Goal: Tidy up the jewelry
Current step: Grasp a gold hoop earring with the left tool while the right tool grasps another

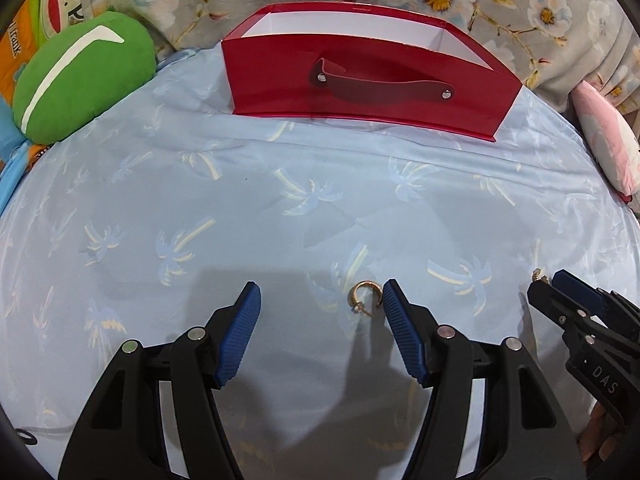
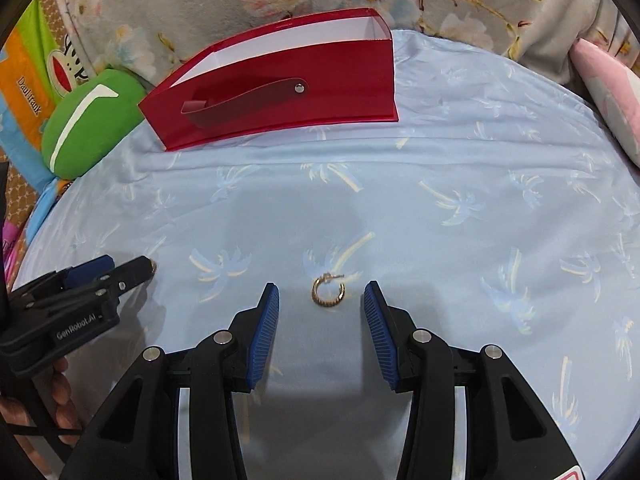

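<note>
Two small gold hoop earrings lie on the light blue sheet. In the left wrist view one earring (image 1: 365, 295) lies between the open jaws of my left gripper (image 1: 320, 300), close to the right pad (image 1: 400, 320). In the right wrist view the other earring (image 2: 328, 291) lies centred between the open jaws of my right gripper (image 2: 320, 298). The right gripper also shows at the right edge of the left wrist view (image 1: 546, 286), with that earring (image 1: 538, 276) at its tip. The left gripper shows at the left of the right wrist view (image 2: 132, 270). A red open box (image 1: 360, 84) stands farther back.
The red box (image 2: 280, 92) has a strap handle on its front. A green plush cushion (image 1: 80, 76) lies at the back left, a pink pillow (image 1: 608, 140) at the right. A floral blanket (image 1: 480, 0) rises behind the box.
</note>
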Motion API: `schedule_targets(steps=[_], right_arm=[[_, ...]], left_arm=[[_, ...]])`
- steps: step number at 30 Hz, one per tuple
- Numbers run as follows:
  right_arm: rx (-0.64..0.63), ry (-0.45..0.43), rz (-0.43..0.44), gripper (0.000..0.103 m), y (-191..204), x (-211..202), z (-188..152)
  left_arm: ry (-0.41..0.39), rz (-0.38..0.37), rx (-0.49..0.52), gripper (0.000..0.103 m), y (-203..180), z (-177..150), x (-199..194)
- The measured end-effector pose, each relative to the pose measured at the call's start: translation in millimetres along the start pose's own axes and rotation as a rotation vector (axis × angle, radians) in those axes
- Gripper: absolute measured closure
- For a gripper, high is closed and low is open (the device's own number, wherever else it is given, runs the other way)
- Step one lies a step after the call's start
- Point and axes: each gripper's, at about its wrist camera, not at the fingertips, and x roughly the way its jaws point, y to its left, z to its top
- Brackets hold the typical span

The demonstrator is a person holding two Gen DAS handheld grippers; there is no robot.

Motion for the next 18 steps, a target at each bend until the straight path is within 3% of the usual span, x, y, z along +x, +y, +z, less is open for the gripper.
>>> schedule_targets(steps=[5, 12, 15, 18], right_arm=[[0.0, -0.001, -0.031, 0.066, 1, 1, 0], [0.021, -0.003, -0.069, 0.087, -3, 2, 1], [0.023, -0.004, -0.067, 0.087, -4, 2, 1], [0.026, -0.005, -0.064, 0.087, -4, 2, 1]], left_arm=[[-0.011, 0.012, 0.039, 0.043, -7, 2, 3], [-0.023, -0.015, 0.068, 0.07, -12, 0, 1], [-0.026, -0.028, 0.07, 0.086, -13, 0, 0], [-0.027, -0.044, 0.065, 0.087, -12, -1, -1]])
